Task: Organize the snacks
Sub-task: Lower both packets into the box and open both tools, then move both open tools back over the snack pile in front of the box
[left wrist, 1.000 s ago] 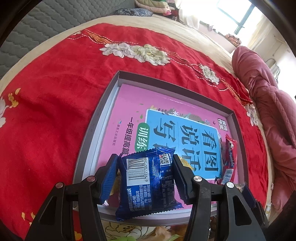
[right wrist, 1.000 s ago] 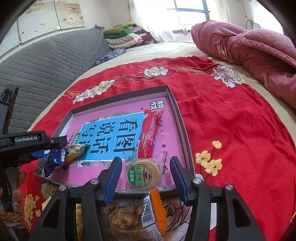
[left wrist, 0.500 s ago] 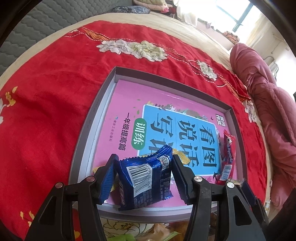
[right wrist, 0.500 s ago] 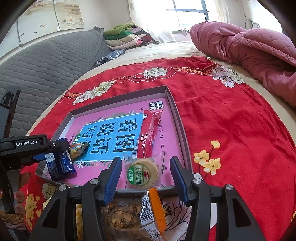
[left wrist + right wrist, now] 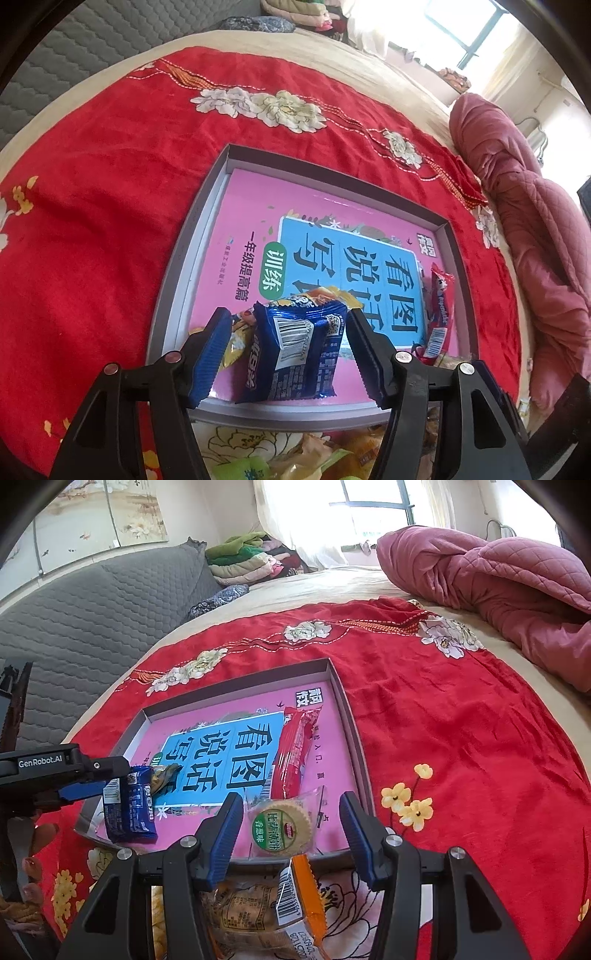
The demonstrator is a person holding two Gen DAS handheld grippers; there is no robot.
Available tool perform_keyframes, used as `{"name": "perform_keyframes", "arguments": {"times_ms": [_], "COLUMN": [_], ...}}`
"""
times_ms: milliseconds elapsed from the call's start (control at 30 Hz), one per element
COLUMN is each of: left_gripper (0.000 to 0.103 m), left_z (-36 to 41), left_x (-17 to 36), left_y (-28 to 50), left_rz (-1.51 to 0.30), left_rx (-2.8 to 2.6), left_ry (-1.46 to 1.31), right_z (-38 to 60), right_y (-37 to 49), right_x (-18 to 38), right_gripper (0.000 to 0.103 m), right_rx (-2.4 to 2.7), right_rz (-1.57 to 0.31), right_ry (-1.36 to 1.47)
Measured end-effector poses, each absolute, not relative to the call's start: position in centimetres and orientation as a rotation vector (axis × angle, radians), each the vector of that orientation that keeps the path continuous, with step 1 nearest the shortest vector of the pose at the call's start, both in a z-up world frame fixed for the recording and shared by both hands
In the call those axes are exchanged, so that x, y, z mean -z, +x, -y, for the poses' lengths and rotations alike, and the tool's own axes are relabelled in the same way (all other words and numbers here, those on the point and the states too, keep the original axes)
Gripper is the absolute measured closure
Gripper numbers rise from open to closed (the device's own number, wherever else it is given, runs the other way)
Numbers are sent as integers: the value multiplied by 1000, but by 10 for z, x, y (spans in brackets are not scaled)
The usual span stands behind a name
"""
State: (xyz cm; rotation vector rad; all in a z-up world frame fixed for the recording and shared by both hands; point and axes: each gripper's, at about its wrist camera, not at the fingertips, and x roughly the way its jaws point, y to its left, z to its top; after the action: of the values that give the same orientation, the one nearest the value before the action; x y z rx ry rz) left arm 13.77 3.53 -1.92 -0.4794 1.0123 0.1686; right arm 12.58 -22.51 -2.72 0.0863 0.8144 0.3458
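Left wrist view: left gripper (image 5: 286,347), jaws opening. Blue snack packet (image 5: 293,356) stands between them, lower edge on the pink book inside the grey tray (image 5: 173,273); a second ago it was pinched and carried. A gap shows at the left pad, so the packet counts as delivered. Yellow packet (image 5: 236,345) just behind the left finger; red stick snack (image 5: 437,317) ahead to the right.

Right wrist view: right gripper (image 5: 291,829) open, empty, unmoved. Round cracker pack (image 5: 282,827) ahead between its fingers, in the tray. Orange-ended packet (image 5: 295,901) below, outside the tray, likely next.
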Motion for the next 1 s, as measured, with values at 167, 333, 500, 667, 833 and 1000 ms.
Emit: {"name": "perform_keyframes", "arguments": {"times_ms": [167,333,500,667,833,1000], "left_gripper": [36,33,32,30,29,29], "left_z": [-37,-39,-39,-37,-37,-38], "left_x": [12,5,-4,-11,-16,-21], "left_y": [131,125,119,112,107,101], "left_rz": [-1002,-984,-965,-955,-950,-944], "left_rx": [-162,-157,-143,-118,-109,-97], "left_ry": [-478,-478,-461,-440,-427,-417], "right_z": [229,234,239,243,244,246], "right_y": [125,124,123,120,115,110], "right_x": [25,23,21,17,11,6], "right_gripper": [49,47,46,46,44,43], "right_rx": [-343,-336,-330,-326,-316,-306], "right_rz": [-807,-802,-798,-791,-784,-782], "right_ry": [92,102,113,120,121,120]}}
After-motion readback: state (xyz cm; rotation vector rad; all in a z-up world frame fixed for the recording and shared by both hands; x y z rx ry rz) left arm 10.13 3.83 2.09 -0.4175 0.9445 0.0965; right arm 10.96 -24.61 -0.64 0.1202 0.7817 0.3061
